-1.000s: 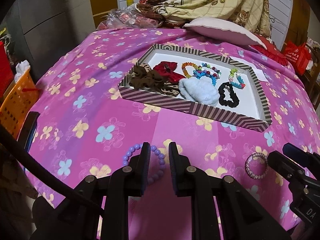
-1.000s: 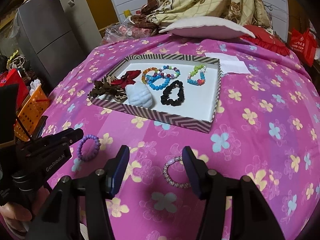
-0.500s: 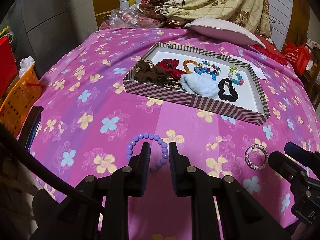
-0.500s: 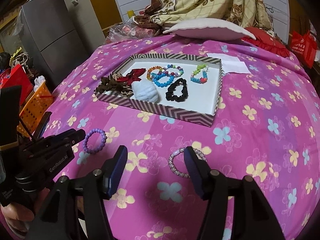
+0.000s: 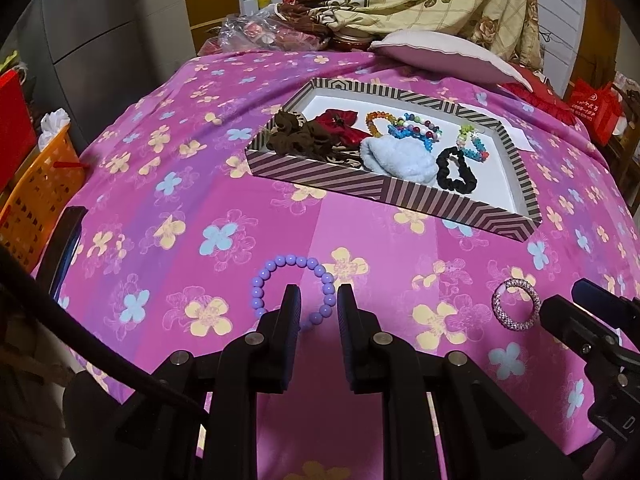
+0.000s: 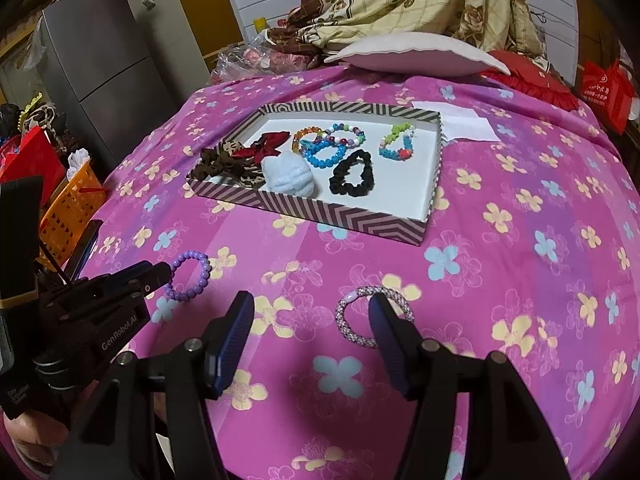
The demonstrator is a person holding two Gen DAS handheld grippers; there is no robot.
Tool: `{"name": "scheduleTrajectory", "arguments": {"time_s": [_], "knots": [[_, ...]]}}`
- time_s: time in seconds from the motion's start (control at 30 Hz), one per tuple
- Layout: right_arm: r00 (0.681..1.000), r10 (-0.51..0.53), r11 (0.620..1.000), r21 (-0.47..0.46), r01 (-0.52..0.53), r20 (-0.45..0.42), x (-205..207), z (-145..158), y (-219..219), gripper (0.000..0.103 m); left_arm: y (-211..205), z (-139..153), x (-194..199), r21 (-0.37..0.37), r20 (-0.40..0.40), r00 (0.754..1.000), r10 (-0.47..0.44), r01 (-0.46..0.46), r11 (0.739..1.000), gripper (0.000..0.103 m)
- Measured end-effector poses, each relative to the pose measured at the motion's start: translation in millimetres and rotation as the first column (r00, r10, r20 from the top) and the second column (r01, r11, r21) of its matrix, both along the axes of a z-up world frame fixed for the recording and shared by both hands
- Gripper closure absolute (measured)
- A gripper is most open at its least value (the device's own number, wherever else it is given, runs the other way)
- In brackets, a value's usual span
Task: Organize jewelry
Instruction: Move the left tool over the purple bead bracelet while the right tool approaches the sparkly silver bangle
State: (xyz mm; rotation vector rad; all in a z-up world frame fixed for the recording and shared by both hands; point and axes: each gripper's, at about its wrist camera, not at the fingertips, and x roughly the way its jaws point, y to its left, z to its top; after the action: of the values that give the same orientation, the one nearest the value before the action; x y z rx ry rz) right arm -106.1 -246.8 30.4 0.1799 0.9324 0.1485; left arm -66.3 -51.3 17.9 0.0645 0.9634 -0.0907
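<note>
A purple bead bracelet (image 5: 280, 268) (image 6: 191, 276) lies on the pink flowered bedspread in front of my left gripper (image 5: 319, 306). Its jaws stand a narrow gap apart, over the bracelet's near edge, holding nothing. A pink-white woven bracelet (image 5: 516, 309) (image 6: 362, 308) lies to the right. My right gripper (image 6: 310, 318) is open and empty, its right finger over that bracelet. A striped box (image 5: 400, 194) (image 6: 340, 216) holds beaded bracelets, scrunchies and a red bow.
A pillow (image 6: 412, 56) and a folded blanket (image 6: 400, 0) lie at the far end of the bed. A white paper (image 6: 464, 122) lies beside the box. An orange basket (image 5: 36, 196) stands off the bed's left edge.
Both grippers have pulled back and lifted slightly, so both bracelets and the box sit farther ahead. The left jaws stay narrow and the right jaws stay wide.
</note>
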Motion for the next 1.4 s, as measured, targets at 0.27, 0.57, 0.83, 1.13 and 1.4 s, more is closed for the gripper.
{"name": "scheduleTrajectory", "arguments": {"time_s": [0.27, 0.57, 0.83, 1.13, 1.4], "knots": [[1.0, 0.006, 1.0, -0.004, -0.006, -0.007, 0, -3, 1, 0.041, 2, -1, 1, 0.003, -0.004, 1.0, 0.005, -0.004, 1.0, 0.064], [1.0, 0.004, 1.0, -0.012, -0.004, -0.019, 2, -6, 0, 0.041, 4, -5, 2, 0.007, -0.014, 1.0, 0.009, -0.009, 1.0, 0.064], [0.999, -0.012, 1.0, -0.009, 0.012, -0.043, 2, -16, -11, 0.04, 13, -11, 6, 0.001, -0.039, 0.999, 0.027, -0.027, 1.0, 0.064], [0.991, -0.095, 0.994, -0.058, 0.089, -0.096, 7, -38, -51, 0.04, 63, -18, 21, -0.142, -0.125, 0.989, 0.079, -0.097, 0.985, 0.057], [0.989, -0.082, 0.994, -0.088, 0.072, -0.126, 16, -61, -59, 0.045, 98, -30, 36, -0.199, -0.192, 0.974, 0.12, -0.158, 0.967, 0.053]]}}
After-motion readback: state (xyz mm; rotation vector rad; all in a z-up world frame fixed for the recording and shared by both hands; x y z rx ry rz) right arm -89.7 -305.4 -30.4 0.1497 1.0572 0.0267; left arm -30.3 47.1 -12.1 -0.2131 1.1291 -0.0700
